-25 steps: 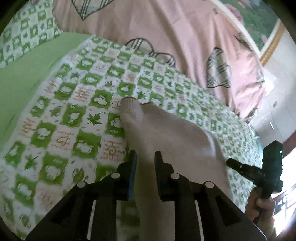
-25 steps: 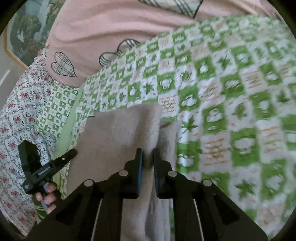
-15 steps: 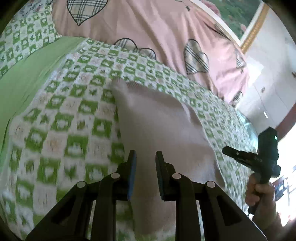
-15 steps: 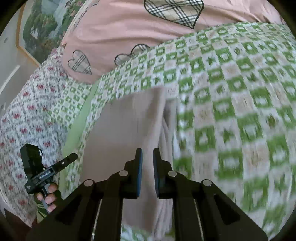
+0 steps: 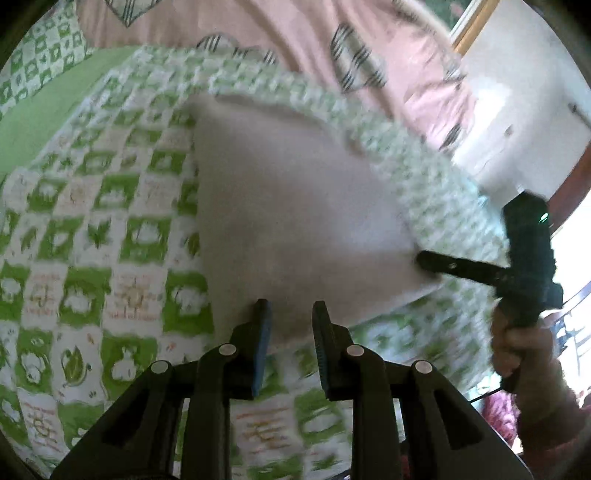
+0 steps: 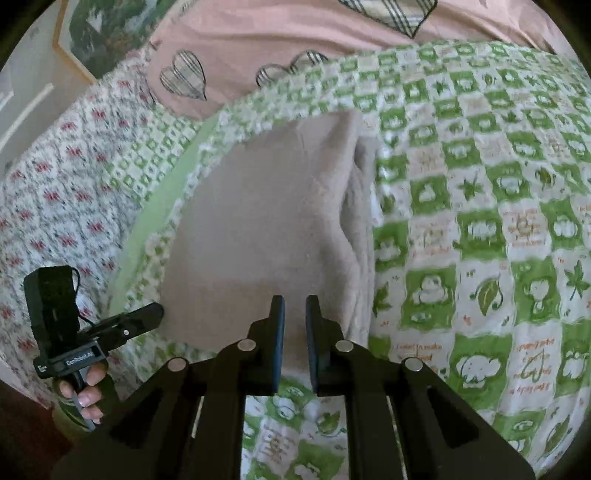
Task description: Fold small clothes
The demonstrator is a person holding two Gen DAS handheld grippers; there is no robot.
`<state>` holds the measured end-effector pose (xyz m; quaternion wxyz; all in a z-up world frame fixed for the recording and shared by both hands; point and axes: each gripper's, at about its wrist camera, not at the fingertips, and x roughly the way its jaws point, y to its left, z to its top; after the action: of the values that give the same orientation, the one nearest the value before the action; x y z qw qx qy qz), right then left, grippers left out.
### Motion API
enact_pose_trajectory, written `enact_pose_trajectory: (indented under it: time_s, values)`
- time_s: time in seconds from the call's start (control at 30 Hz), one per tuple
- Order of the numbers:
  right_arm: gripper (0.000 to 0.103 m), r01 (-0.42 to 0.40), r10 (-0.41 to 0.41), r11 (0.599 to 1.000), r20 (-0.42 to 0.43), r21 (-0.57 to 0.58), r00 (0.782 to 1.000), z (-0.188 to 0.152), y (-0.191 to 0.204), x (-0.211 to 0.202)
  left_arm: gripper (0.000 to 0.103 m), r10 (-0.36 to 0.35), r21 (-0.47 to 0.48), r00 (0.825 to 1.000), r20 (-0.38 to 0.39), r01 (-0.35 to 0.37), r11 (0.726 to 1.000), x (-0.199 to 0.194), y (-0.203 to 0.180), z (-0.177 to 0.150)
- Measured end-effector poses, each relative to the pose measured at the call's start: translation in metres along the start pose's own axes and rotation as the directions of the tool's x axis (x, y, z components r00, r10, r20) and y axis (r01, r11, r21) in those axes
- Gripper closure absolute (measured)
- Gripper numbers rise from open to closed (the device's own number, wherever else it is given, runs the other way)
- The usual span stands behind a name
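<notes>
A beige folded cloth [image 5: 295, 206] lies flat on the green checked bedsheet [image 5: 92, 258]. My left gripper [image 5: 290, 306] hovers over the cloth's near edge with its jaws apart and nothing pinched between them. In the right wrist view the same cloth [image 6: 266, 221] shows a second layer along its right side. My right gripper [image 6: 294, 301] stands over the near edge, jaws almost together, and grips no fabric that I can see. Each gripper appears in the other's view: the right gripper [image 5: 424, 258] at the cloth's right corner, the left gripper [image 6: 157, 314] at its left corner.
A pink quilt with plaid hearts [image 6: 295, 33] lies behind the cloth. A flowered sheet [image 6: 55, 166] covers the left side, and a plain green strip [image 5: 44, 110] borders the checked sheet. A person's hand [image 5: 517, 350] holds the right tool. A framed picture [image 6: 99, 33] hangs behind.
Both grippers have drawn back from the cloth, which earlier ran between their fingers. Its near edge now shows at the fingertips. The left jaws have widened a little.
</notes>
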<state>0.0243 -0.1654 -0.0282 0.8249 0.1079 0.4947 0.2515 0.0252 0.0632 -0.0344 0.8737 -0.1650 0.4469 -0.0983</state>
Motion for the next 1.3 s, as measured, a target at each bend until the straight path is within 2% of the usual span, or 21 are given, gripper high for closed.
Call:
enact_pose_trajectory:
  time_s: [0.03, 0.07, 0.17, 0.4, 0.53, 0.57, 0.6, 0.63, 0.67, 0.73, 0.8, 0.9, 1.0, 1.07, 1.13, 1.3]
  values:
    - [0.091, 0.054, -0.054, 0.999, -0.027, -0.006, 0.998, -0.004, -0.005, 0.008, 0.081, -0.004, -0.005, 1.000, -0.021, 0.004, 1.000, 0.006, 0.003, -0.004]
    - [0.091, 0.060, -0.060, 0.998, -0.028, -0.006, 0.998, -0.006, -0.008, 0.011, 0.081, -0.019, -0.015, 1.000, -0.017, 0.019, 1.000, 0.007, 0.007, -0.008]
    - [0.092, 0.023, -0.023, 0.999, -0.002, 0.036, 1.000, -0.010, -0.018, 0.010, 0.081, -0.033, -0.031, 0.999, -0.007, 0.033, 0.999, 0.003, 0.010, -0.011]
    - [0.092, 0.045, -0.045, 0.999, -0.003, 0.024, 0.999, -0.013, -0.014, 0.003, 0.080, -0.005, -0.013, 1.000, -0.012, 0.005, 1.000, -0.005, 0.011, -0.015]
    - [0.091, 0.074, -0.074, 0.997, 0.004, 0.031, 0.997, -0.019, -0.011, -0.008, 0.071, 0.018, -0.016, 1.000, -0.014, -0.019, 1.000, -0.013, 0.007, -0.022]
    - [0.089, 0.095, -0.095, 0.995, 0.006, 0.028, 0.995, -0.021, -0.010, -0.011, 0.067, 0.033, -0.009, 0.999, -0.012, -0.033, 0.999, -0.016, 0.004, -0.024]
    - [0.085, 0.140, -0.140, 0.990, 0.008, 0.023, 0.990, -0.024, -0.009, -0.016, 0.061, 0.045, -0.002, 0.999, -0.008, -0.045, 0.999, -0.018, 0.003, -0.024]
    - [0.072, 0.159, -0.159, 0.987, 0.012, 0.023, 0.987, -0.026, -0.009, -0.020, 0.058, 0.062, 0.003, 0.998, -0.002, -0.062, 0.998, -0.022, 0.001, -0.025]
    - [0.065, 0.162, -0.163, 0.986, 0.016, 0.025, 0.987, -0.027, -0.009, -0.022, 0.054, 0.081, 0.006, 0.997, 0.007, -0.081, 0.997, -0.025, -0.001, -0.025]
    - [0.065, 0.158, -0.159, 0.987, 0.030, 0.027, 0.987, -0.032, -0.008, -0.031, 0.053, 0.099, 0.012, 0.995, 0.024, -0.100, 0.995, -0.032, -0.004, -0.026]
    - [0.064, 0.157, -0.158, 0.987, 0.038, 0.026, 0.987, -0.035, -0.006, -0.036, 0.046, 0.118, 0.011, 0.992, 0.038, -0.119, 0.993, -0.035, -0.006, -0.025]
    - [0.057, 0.155, -0.156, 0.988, 0.054, 0.013, 0.986, -0.039, 0.002, -0.041, 0.039, 0.157, 0.003, 0.986, 0.054, -0.157, 0.988, -0.040, -0.006, -0.026]
    - [0.044, 0.181, -0.177, 0.983, 0.091, -0.027, 0.980, -0.045, 0.014, -0.047, 0.034, 0.237, 0.006, 0.969, 0.062, -0.238, 0.971, -0.042, -0.011, -0.028]
    - [0.031, 0.192, -0.183, 0.979, 0.121, -0.072, 0.976, -0.050, 0.024, -0.050, 0.031, 0.283, 0.017, 0.956, 0.075, -0.285, 0.958, -0.045, -0.014, -0.032]
    - [0.025, 0.193, -0.177, 0.974, 0.137, -0.115, 0.975, -0.056, 0.032, -0.052, 0.028, 0.323, 0.029, 0.943, 0.084, -0.327, 0.945, -0.048, -0.018, -0.037]
    - [0.024, 0.179, -0.159, 0.968, 0.127, -0.174, 0.979, -0.072, 0.042, -0.049, 0.024, 0.371, 0.038, 0.924, 0.092, -0.376, 0.926, -0.053, -0.018, -0.046]
